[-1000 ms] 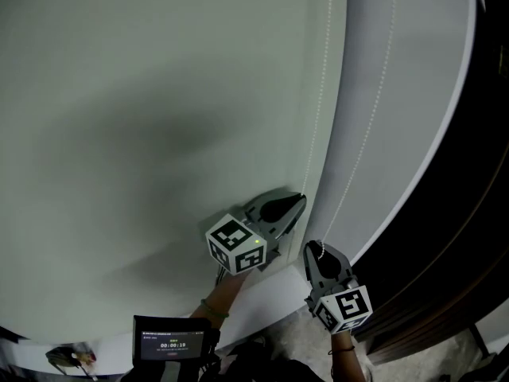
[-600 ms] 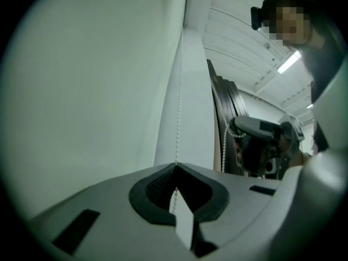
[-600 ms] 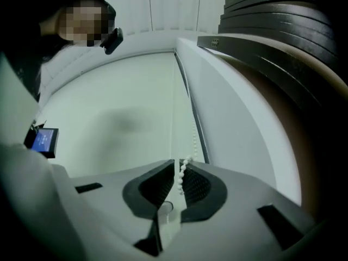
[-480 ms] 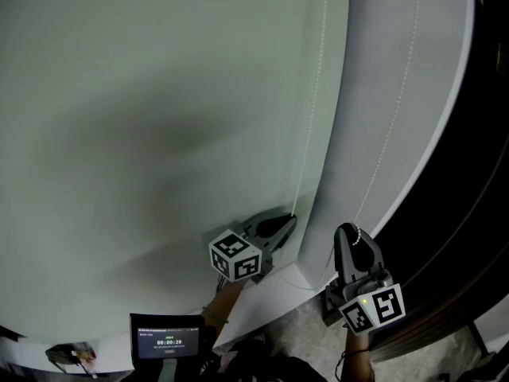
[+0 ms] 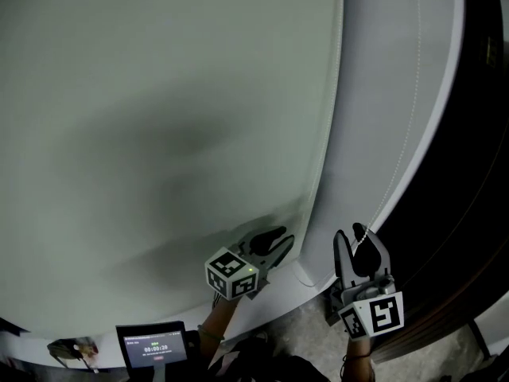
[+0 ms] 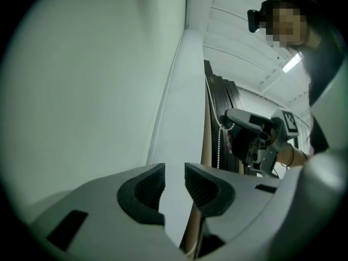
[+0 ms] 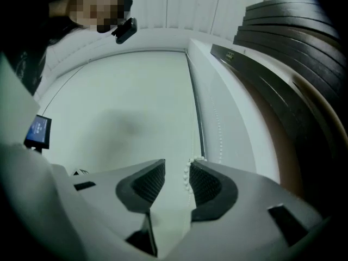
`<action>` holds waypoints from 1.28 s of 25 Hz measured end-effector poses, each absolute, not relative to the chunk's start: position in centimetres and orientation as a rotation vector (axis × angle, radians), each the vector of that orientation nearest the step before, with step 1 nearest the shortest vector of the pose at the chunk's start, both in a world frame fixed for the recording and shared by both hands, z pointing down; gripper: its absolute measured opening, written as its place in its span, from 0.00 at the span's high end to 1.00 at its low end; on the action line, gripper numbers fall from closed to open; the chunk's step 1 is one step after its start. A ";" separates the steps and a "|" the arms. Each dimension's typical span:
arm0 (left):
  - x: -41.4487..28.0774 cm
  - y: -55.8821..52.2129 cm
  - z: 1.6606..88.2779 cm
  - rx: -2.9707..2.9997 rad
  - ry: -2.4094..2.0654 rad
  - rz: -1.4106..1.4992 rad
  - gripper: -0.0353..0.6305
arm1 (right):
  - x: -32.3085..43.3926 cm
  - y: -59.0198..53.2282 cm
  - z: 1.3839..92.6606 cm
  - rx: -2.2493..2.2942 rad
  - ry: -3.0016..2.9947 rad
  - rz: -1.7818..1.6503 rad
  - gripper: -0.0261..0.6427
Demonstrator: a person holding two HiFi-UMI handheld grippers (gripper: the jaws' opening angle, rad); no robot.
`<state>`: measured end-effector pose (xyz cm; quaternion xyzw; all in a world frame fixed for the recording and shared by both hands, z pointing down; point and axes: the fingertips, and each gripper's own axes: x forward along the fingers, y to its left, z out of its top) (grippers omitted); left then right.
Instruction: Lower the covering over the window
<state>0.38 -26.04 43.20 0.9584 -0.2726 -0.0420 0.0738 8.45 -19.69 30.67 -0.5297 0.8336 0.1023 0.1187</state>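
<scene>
Pale green blind [image 5: 159, 134] filling the background, my left gripper [image 5: 277, 242] opening, nothing between its jaws, my right gripper [image 5: 358, 241] opening, bead chain [image 7: 186, 178] loose between its jaws.

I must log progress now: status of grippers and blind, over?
Left gripper opening, empty. Right gripper opening, bead chain loose between jaws. Blind hangs low. Nothing in the way.
</scene>
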 end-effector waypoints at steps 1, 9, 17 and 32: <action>0.4 -25.3 43.2 2.874 -0.820 -0.128 0.80 | 8.4 -19.1 30.5 -1.541 2.443 0.314 0.78; 1.7 -18.8 43.9 2.831 -0.837 -0.162 0.80 | 10.1 -13.7 31.2 -1.586 2.437 0.343 0.78; 3.1 -11.6 46.5 2.779 -0.837 -0.137 0.80 | 13.0 -6.7 30.6 -1.671 2.386 0.462 0.78; 3.5 0.6 48.7 2.789 -0.613 -0.085 0.80 | 11.3 6.7 29.0 -1.646 2.265 0.468 0.78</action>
